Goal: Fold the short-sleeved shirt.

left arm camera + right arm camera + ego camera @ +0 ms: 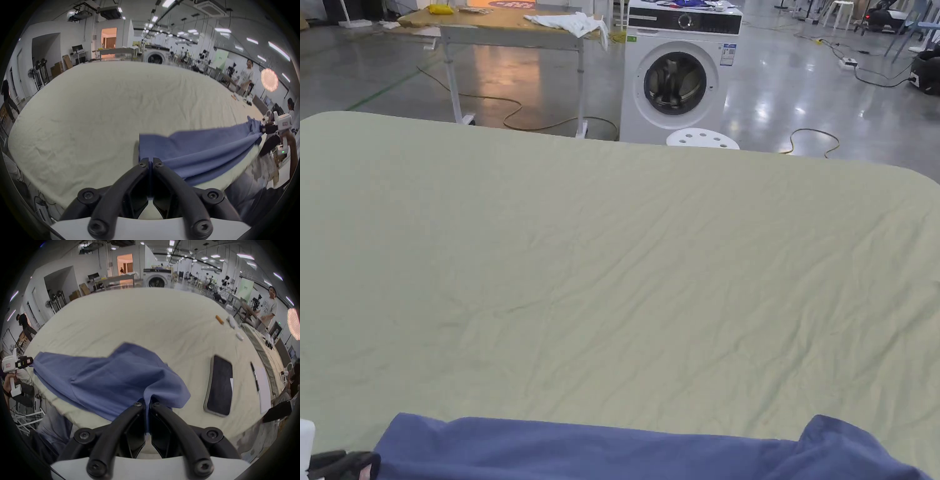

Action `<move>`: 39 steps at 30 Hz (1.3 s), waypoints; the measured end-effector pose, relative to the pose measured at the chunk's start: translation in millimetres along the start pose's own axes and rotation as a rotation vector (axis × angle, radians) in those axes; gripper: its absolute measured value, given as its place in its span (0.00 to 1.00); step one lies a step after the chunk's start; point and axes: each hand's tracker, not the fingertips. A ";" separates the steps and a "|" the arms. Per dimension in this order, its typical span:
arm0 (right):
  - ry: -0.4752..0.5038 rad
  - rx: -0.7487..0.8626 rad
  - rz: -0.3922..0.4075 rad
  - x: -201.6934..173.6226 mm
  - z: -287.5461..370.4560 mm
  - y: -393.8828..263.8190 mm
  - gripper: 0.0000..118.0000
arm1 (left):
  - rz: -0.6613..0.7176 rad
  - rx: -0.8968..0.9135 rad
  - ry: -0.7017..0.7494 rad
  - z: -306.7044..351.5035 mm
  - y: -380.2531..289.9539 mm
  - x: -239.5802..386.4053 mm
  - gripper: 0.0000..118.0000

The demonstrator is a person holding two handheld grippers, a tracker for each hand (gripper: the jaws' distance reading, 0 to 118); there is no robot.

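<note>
A blue short-sleeved shirt (612, 447) stretches along the near edge of the table, whose top is covered by a pale green sheet (612, 250). My left gripper (150, 160) is shut on one end of the shirt (203, 147), a fold of cloth pinched between its jaws. My right gripper (147, 402) is shut on the other end of the shirt (105, 378), with fabric bunched up between the jaws. In the left gripper view the right gripper (261, 129) holds the far end. In the right gripper view the left gripper (31, 361) holds the opposite corner. The cloth hangs slightly taut between them.
A phone (219, 386) lies on the sheet to the right of the shirt, with a pen (254, 378) and white paper (263, 389) beyond it. A washing machine (678, 72) and a white stool (702, 139) stand behind the table. A person (267, 308) stands at the far right.
</note>
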 end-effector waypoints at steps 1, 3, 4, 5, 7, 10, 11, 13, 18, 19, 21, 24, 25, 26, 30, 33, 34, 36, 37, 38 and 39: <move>-0.007 -0.014 0.003 6.5 -10.4 -3.0 0.01 | 0.000 -0.012 0.006 -6.3 -2.2 0.5 0.00; -0.002 -0.025 -0.003 5.1 -21.2 -6.5 0.02 | -0.015 -0.040 0.026 -19.4 -4.7 2.6 0.00; -0.007 -0.025 -0.002 2.6 -26.5 -7.5 0.02 | -0.029 -0.055 0.041 -26.6 -4.7 4.0 0.00; -0.010 -0.030 0.002 3.5 -30.4 -7.6 0.02 | -0.039 -0.052 0.044 -32.3 -4.6 4.5 0.00; -0.016 -0.028 0.002 1.9 -38.7 -8.0 0.02 | -0.031 -0.040 0.056 -11.0 -27.1 19.3 0.00; -0.029 -0.022 0.014 0.5 -37.9 -6.9 0.09 | 0.005 -0.037 0.055 -5.8 -24.9 17.0 0.09; -0.037 -0.022 0.024 -0.4 -34.5 -5.4 0.20 | 0.007 -0.033 0.057 -2.6 -23.5 16.9 0.13; -0.076 -0.024 0.032 -2.3 -19.1 1.6 0.51 | 0.021 -0.017 0.053 4.0 -16.8 18.7 0.30; -0.170 0.122 0.014 -11.4 19.6 28.6 0.63 | 0.004 0.130 0.080 18.8 10.2 38.4 0.47; -0.177 0.167 0.013 -16.2 25.9 36.2 0.63 | 0.005 0.167 0.083 20.3 18.4 42.9 0.47; -0.191 0.257 0.023 -26.4 32.3 50.8 0.63 | -0.001 0.232 0.082 20.4 33.3 50.8 0.47; -0.221 0.394 0.020 -43.4 30.3 73.8 0.63 | -0.018 0.328 0.110 14.0 56.3 66.2 0.47; -0.218 0.444 0.017 -50.6 28.3 82.3 0.63 | -0.032 0.368 0.120 11.7 63.3 71.9 0.47; -0.207 0.484 0.006 -55.5 25.8 88.6 0.63 | -0.042 0.392 0.134 7.7 68.8 77.7 0.47; -0.176 0.678 -0.063 -79.2 13.2 113.5 0.63 | -0.084 0.505 0.169 -1.0 90.1 99.8 0.47; -0.163 0.778 -0.089 -98.6 6.8 127.0 0.63 | -0.085 0.599 0.186 -1.0 100.9 113.6 0.46; -0.162 0.806 -0.099 -104.9 5.5 130.4 0.63 | -0.085 0.631 0.189 -1.6 104.7 118.7 0.44; -0.176 0.865 -0.096 -116.7 3.8 134.7 0.57 | -0.090 0.676 0.193 1.4 107.8 126.3 0.33; -0.183 0.897 -0.091 -122.8 3.4 136.4 0.48 | -0.085 0.708 0.192 3.6 108.7 129.7 0.23; -0.186 0.922 -0.087 -127.0 3.1 137.0 0.29 | -0.081 0.723 0.191 -2.5 110.7 125.3 0.09; -0.185 0.944 -0.079 -131.5 2.7 137.8 0.11 | -0.081 0.730 0.202 -3.8 111.9 125.5 0.02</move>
